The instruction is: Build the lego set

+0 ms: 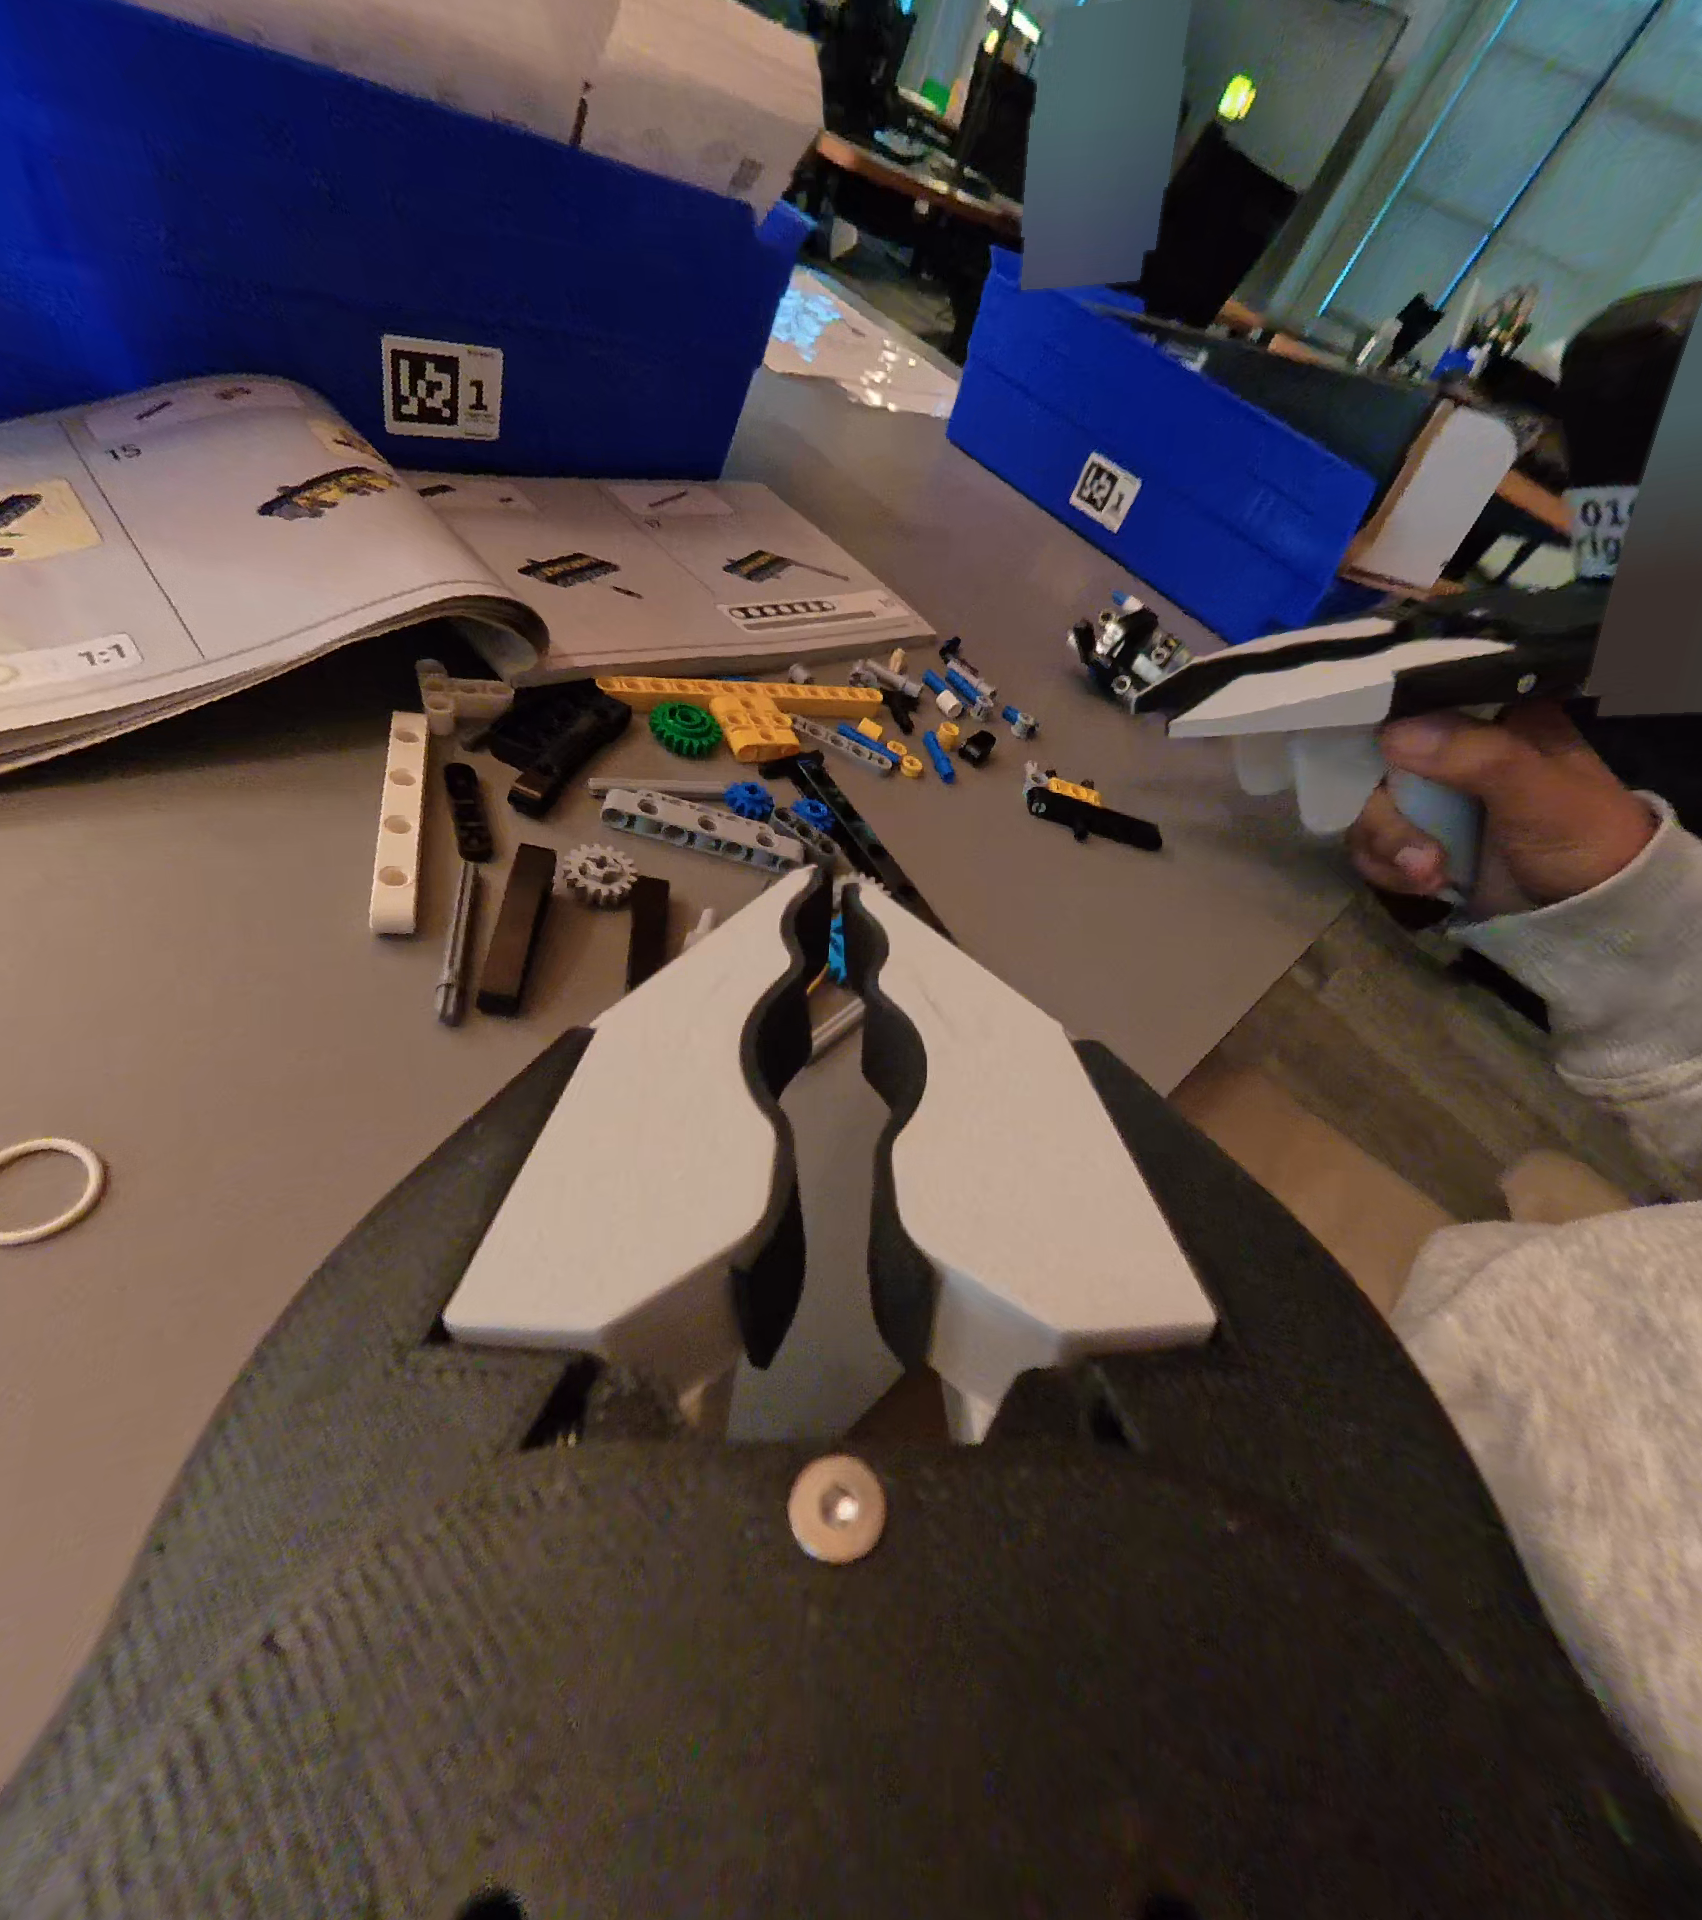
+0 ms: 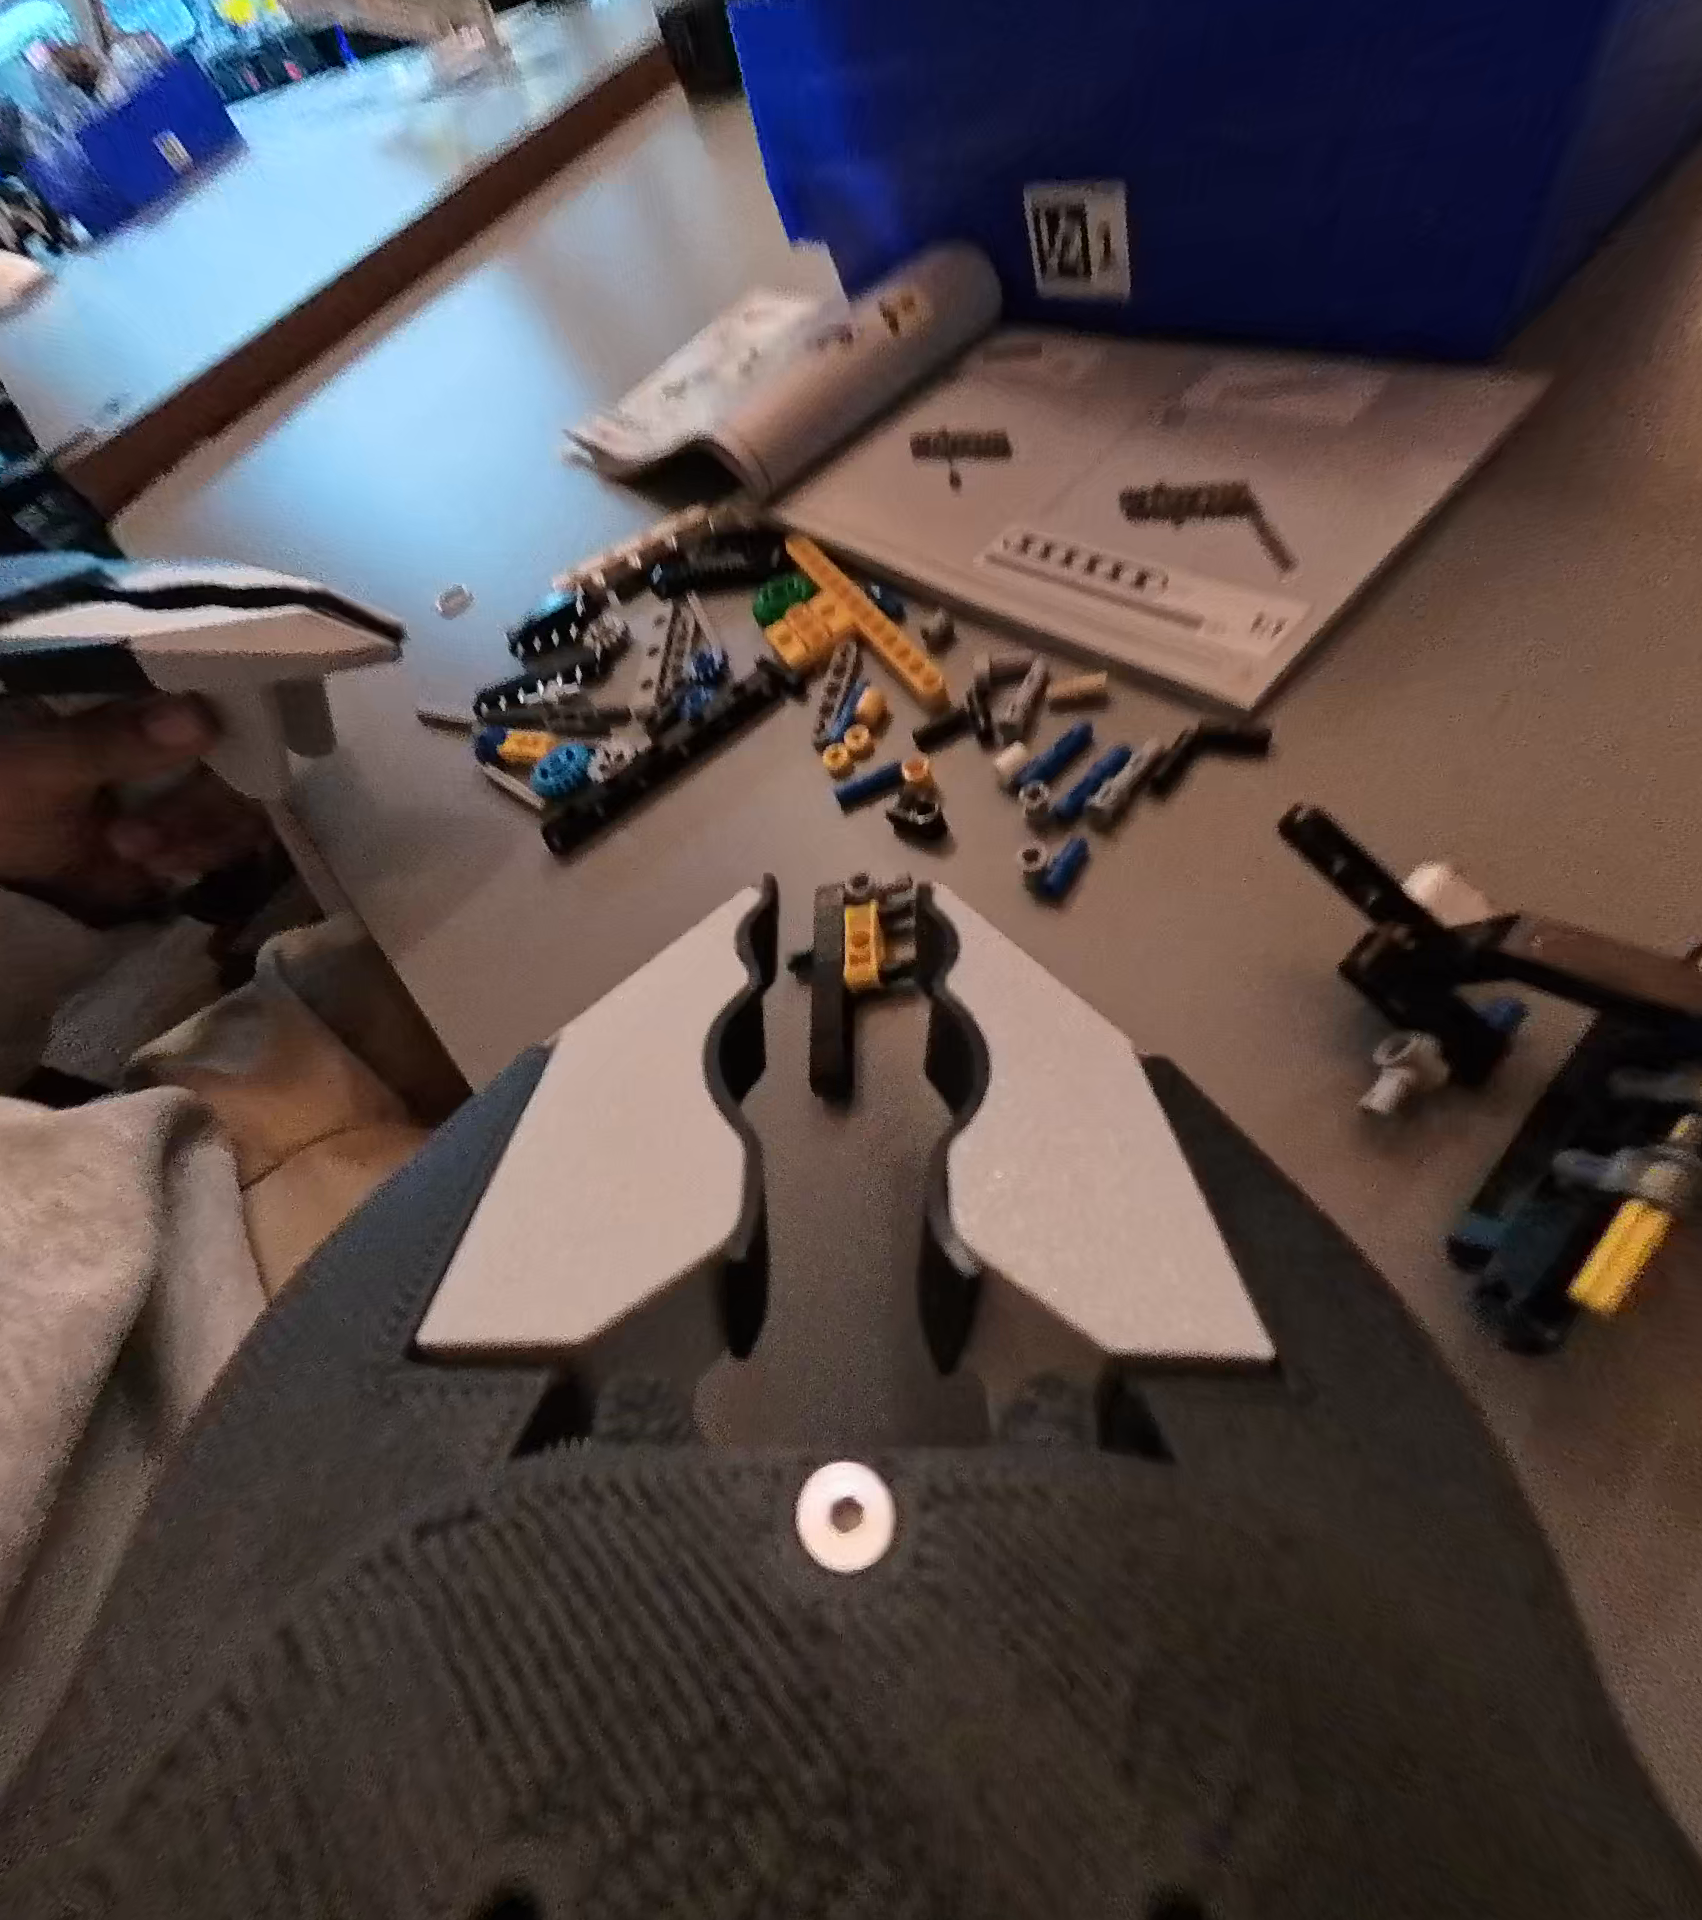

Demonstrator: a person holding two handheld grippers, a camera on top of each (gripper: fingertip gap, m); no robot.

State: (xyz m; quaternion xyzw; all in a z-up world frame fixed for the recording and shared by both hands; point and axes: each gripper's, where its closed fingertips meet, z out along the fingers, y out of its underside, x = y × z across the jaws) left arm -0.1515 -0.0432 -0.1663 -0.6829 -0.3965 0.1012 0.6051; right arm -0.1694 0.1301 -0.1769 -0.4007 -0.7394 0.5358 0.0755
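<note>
Loose Lego Technic parts (image 1: pixel 722 769) lie in a pile on the grey table (image 1: pixel 151 987), also in the right wrist view (image 2: pixel 722 675). My left gripper (image 1: pixel 831 888) is shut and empty, hovering over the near end of the pile; a blue piece and a grey axle show through its gap. It shows at the left of the right wrist view (image 2: pixel 379 629). My right gripper (image 2: pixel 852 904) is open, its fingers on either side of a small black-and-yellow assembly (image 2: pixel 852 956) that lies on the table (image 1: pixel 1086 810). The right gripper (image 1: pixel 1164 712) is above it.
An open instruction booklet (image 1: pixel 307 561) lies behind the pile (image 2: pixel 1138 499). A partly built model (image 2: pixel 1605 1091) stands to the right (image 1: pixel 1122 639). Two blue bins (image 1: pixel 307 260) (image 1: pixel 1138 447) stand at the back. A white rubber ring (image 1: pixel 29 1190) lies near left. The table's edge (image 1: pixel 1242 987) runs close by. The grippers' ends are close to 20 cm from one another.
</note>
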